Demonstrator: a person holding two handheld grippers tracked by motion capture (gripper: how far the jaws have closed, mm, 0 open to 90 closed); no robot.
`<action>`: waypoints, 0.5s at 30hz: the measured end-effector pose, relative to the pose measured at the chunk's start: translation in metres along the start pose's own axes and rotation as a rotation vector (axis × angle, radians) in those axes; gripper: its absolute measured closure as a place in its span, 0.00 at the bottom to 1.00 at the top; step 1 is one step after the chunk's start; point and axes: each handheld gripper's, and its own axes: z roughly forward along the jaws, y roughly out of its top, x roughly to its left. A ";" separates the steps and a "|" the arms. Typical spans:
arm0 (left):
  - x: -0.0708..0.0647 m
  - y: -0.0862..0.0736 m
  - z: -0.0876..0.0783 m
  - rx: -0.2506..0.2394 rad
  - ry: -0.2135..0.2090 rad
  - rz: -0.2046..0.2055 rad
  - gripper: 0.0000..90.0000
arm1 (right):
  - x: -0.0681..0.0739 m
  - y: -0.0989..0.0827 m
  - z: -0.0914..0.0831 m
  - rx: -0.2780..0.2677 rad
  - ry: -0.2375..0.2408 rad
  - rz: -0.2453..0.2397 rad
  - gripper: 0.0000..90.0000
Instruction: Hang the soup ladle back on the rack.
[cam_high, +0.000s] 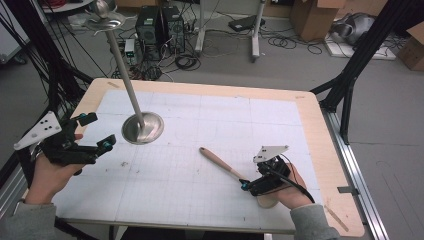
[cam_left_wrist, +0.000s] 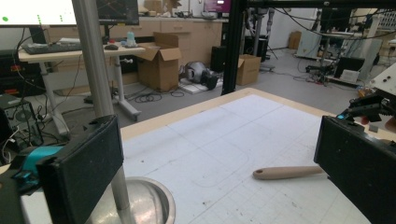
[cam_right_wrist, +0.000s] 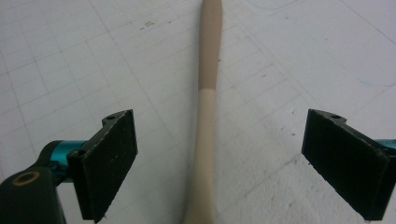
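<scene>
— Position of the tan wooden spoon?

— It is found lying flat on the white gridded table mat, its handle running between the spread jaws of the right gripper, untouched by either pad.

— Left gripper?

— Jaws are held wide apart, nothing grasped, beside the steel-bowled metal stand.

Lighting is even, diffuse and overhead; no hard shadows fall on the table. The high view is soft and low in detail, with slight bowing at its edges. A dull sheen lies on the steel bowl. In the left gripper view, a bright monitor clips to white at the top left corner and near objects blur. The right gripper view is bright, its foreground soft.
</scene>
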 end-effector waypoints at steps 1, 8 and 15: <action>0.000 0.000 0.000 -0.001 0.001 -0.002 0.02 | 0.000 0.001 0.002 0.007 -0.002 -0.004 0.10; 0.000 -0.001 -0.003 -0.003 0.003 0.000 0.02 | 0.002 0.005 0.010 0.052 -0.009 -0.014 0.15; 0.000 -0.002 -0.009 -0.004 0.010 0.000 0.02 | 0.004 0.010 0.023 0.122 -0.007 -0.021 0.16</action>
